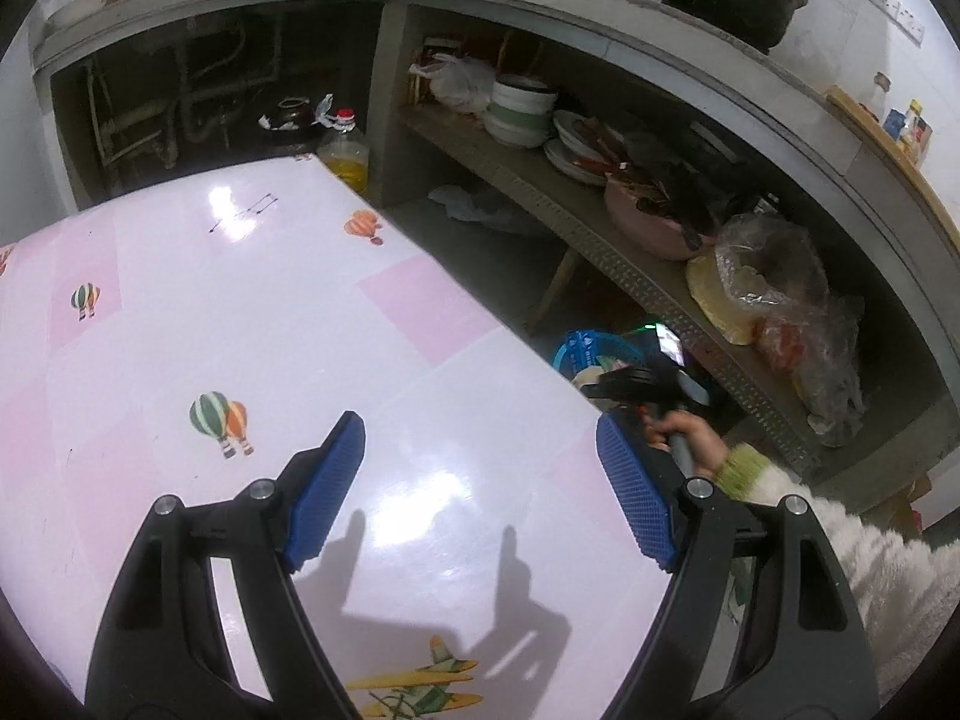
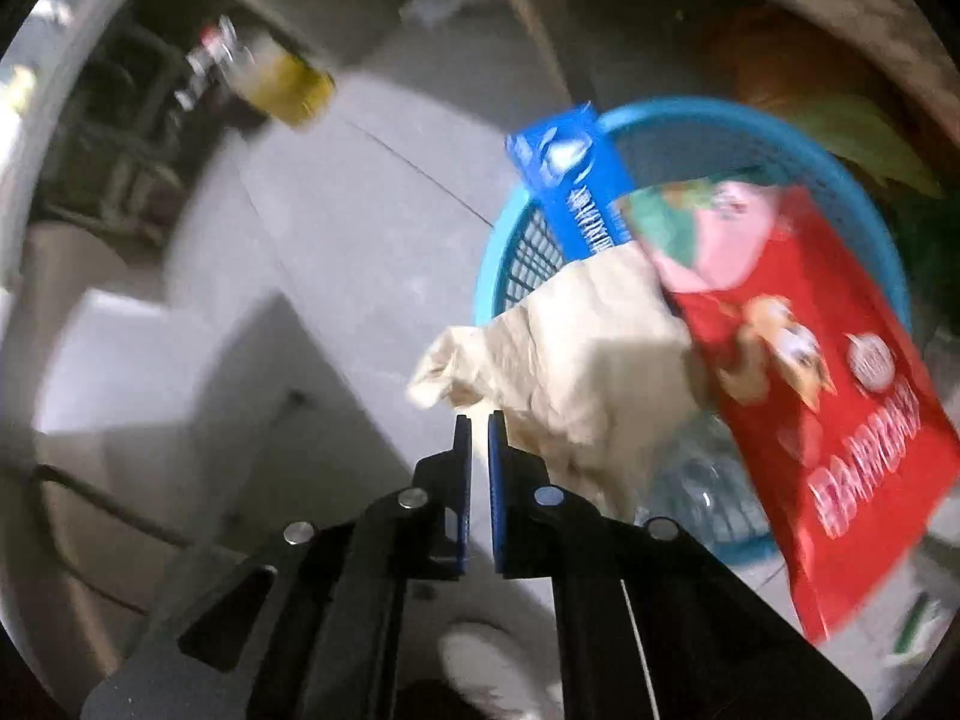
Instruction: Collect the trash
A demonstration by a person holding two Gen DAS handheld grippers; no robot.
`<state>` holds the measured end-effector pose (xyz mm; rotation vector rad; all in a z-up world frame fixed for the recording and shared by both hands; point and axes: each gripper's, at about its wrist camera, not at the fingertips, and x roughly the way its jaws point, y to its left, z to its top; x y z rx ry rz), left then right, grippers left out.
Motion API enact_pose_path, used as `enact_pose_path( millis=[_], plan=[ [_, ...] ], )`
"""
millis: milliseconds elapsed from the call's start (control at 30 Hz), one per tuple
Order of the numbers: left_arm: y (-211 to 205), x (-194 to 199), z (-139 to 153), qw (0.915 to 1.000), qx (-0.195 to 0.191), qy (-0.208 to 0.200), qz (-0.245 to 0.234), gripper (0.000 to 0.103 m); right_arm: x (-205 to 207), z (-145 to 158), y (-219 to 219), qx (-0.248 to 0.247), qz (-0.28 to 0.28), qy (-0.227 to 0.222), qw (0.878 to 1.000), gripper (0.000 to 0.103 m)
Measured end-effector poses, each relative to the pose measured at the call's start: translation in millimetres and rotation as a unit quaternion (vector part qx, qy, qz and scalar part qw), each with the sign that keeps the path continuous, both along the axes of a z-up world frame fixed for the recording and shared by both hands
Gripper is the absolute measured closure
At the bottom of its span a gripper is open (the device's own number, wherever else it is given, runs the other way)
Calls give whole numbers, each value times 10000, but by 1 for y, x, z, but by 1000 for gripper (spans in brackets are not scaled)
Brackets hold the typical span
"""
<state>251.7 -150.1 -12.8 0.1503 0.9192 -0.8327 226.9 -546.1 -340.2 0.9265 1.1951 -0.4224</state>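
Note:
My left gripper (image 1: 478, 423) is open and holds nothing above the pink table (image 1: 252, 324), which is printed with balloons. Past the table's right edge, a hand (image 1: 690, 438) in a green cuff holds the other tool over a blue basket (image 1: 585, 348). In the right wrist view my right gripper (image 2: 479, 419) is shut with nothing between its pads. It sits just left of the blue mesh basket (image 2: 690, 111) on the floor. The basket holds a red snack bag (image 2: 840, 420), a blue carton (image 2: 576, 180) and crumpled beige paper (image 2: 570, 348). The bag and carton stick out over the rim and look blurred.
A concrete shelf unit runs along the wall with stacked bowls and plates (image 1: 522, 108), a pink basin (image 1: 648, 222) and plastic bags (image 1: 768, 276). An oil bottle (image 1: 345, 156) stands on the floor behind the table. Grey floor (image 2: 360, 228) lies left of the basket.

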Motion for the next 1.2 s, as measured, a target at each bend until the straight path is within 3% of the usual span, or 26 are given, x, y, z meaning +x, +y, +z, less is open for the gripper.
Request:
enact_pose_path(
  millis=[233, 667, 733, 867, 1067, 1200],
  plan=[
    [9, 14, -5, 9998, 57, 37, 192, 28, 33, -54, -5, -124, 14, 827, 9965, 98],
    [13, 21, -9, 9996, 77, 115, 228, 28, 42, -93, -18, -40, 31, 1369, 9906, 98],
    [16, 21, -8, 9996, 53, 142, 254, 28, 39, -85, -19, -23, 33, 1343, 9909, 96],
    [22, 18, -5, 9995, 5, 122, 304, 28, 21, -53, -17, -8, -26, 1078, 9942, 68],
    [36, 0, 12, 9991, -157, 54, 391, 28, -14, 9, -7, -154, -6, 703, 9974, 61],
    [45, -29, 29, 9982, -352, -131, 469, 25, -53, 75, 9, -499, -15, 184, 9986, 55]
  ],
)
